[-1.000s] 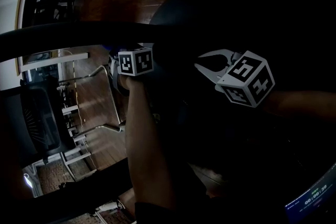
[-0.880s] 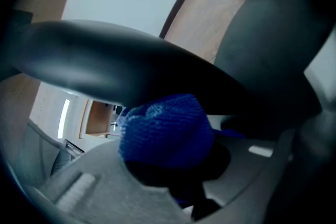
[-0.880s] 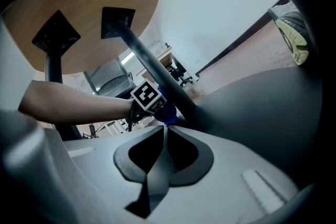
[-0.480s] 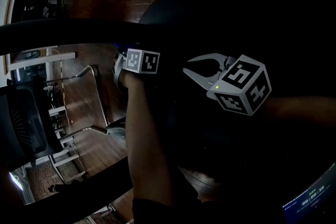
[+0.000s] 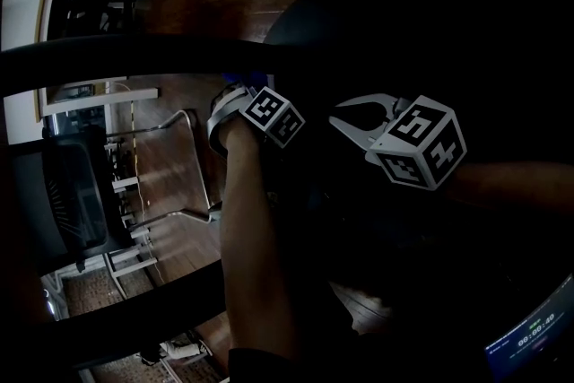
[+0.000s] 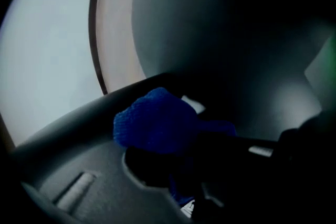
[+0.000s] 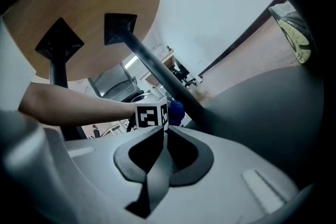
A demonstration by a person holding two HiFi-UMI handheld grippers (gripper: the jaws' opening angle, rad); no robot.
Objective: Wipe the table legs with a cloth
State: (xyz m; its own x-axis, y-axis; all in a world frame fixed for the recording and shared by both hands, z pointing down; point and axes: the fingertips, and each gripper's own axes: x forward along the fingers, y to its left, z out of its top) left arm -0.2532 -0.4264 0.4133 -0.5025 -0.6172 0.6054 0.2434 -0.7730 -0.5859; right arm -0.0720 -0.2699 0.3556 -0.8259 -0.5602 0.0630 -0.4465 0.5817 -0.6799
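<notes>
**Blue cloth at the leg**

The left gripper (image 5: 235, 99) has its jaws pinching a crumpled blue cloth (image 6: 155, 123), which lies against the black slanted metal leg (image 7: 157, 73) under the round wooden bench (image 7: 105, 2). The right gripper (image 7: 164, 131) (it carries nothing) has its jaws pressed together nearby.

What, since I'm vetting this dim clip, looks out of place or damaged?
Nothing stands out. The left gripper is shut on the blue cloth by the table leg; the right gripper is shut, empty.
</notes>
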